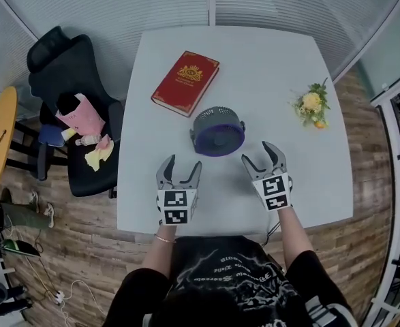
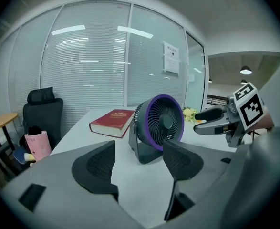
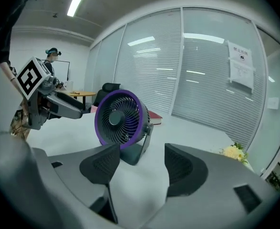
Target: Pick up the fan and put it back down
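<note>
A small grey fan (image 1: pixel 217 131) with a purple front ring stands upright on the white table (image 1: pixel 268 67), its grille facing the table's near edge. My left gripper (image 1: pixel 179 169) hovers just short of it at the near left, open with nothing between its jaws. My right gripper (image 1: pixel 264 153) is at the near right of the fan, also open and empty. The fan (image 2: pixel 157 126) fills the centre of the left gripper view, beyond that view's own left gripper (image 2: pixel 140 162). In the right gripper view the fan (image 3: pixel 122 122) stands just ahead of the right gripper (image 3: pixel 143 164).
A red book (image 1: pixel 185 82) lies behind the fan on the left. A small bunch of yellow flowers (image 1: pixel 312 104) rests at the table's right side. A black office chair (image 1: pixel 70 107) holding a pink bag stands left of the table, over wooden flooring.
</note>
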Demonstrator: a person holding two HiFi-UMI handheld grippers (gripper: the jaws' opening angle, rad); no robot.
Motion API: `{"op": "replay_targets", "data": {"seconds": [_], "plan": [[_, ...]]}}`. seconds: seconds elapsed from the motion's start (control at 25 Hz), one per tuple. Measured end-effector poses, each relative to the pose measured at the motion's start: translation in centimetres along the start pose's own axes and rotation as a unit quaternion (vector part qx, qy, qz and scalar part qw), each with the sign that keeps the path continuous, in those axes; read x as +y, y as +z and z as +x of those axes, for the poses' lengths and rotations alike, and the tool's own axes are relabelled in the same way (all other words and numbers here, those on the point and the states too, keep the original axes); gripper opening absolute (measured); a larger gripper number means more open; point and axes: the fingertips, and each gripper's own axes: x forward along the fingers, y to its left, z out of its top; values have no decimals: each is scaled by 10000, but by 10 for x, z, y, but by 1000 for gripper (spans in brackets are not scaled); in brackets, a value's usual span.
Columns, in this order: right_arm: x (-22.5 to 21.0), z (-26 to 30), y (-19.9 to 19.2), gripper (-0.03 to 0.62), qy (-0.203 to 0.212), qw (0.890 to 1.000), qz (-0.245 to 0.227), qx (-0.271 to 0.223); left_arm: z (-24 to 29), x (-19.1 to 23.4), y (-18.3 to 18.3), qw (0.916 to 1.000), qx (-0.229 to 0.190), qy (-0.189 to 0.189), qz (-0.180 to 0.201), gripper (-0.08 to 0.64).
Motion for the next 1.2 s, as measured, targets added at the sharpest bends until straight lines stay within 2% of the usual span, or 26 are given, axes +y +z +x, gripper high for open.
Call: {"op": "replay_targets", "data": {"seconds": [0.24,0.44,0.84,0.96,1.2], "plan": [[-6,35,-19,299,437,9980,-303,346,32,5,-25,9988,460,122,-120,318],[-9,64,-32,299,678,9959,-282,523,59,6,-41,9971,701,34,-279,318],[-8,111,-32,293,1251,9906,-113,538,100,25,-40,9950,776,133,-607,318],[-5,123,-31,294,1452,9880,-63,521,112,27,-39,9955,787,72,-532,318],[-3,137,-33,274,1562,9865,41,492,129,32,-38,9964,801,15,-287,307]]}}
